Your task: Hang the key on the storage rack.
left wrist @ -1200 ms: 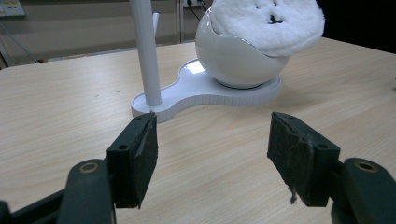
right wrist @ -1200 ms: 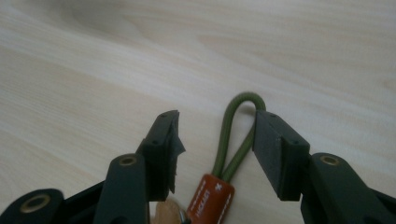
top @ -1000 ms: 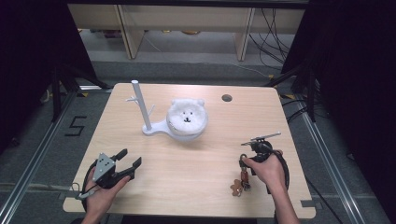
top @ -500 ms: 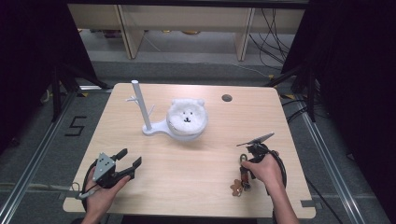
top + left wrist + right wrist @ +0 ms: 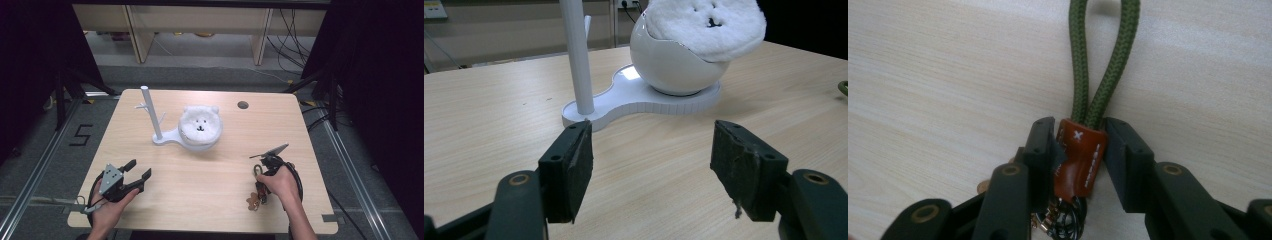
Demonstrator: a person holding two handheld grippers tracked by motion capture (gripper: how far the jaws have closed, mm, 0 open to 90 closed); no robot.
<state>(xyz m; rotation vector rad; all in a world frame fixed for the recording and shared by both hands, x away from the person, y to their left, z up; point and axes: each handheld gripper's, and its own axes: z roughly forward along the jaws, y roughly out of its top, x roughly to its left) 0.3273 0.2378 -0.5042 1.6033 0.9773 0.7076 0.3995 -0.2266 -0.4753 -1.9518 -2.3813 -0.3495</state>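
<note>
While the right hand-held gripper (image 5: 1079,150) has just been closing, its jaws now flank the brown leather sleeve (image 5: 1082,157) of a keychain with a green cord loop (image 5: 1103,60), lying on the tabletop (image 5: 210,180) well right of and nearer than the white stand (image 5: 165,137). Nothing lies between keychain and stand. That stand carries a post (image 5: 150,112) and a bear-faced plush bowl (image 5: 201,127). Near its left side, the left hand-held gripper (image 5: 651,170) gapes wide, empty.
</note>
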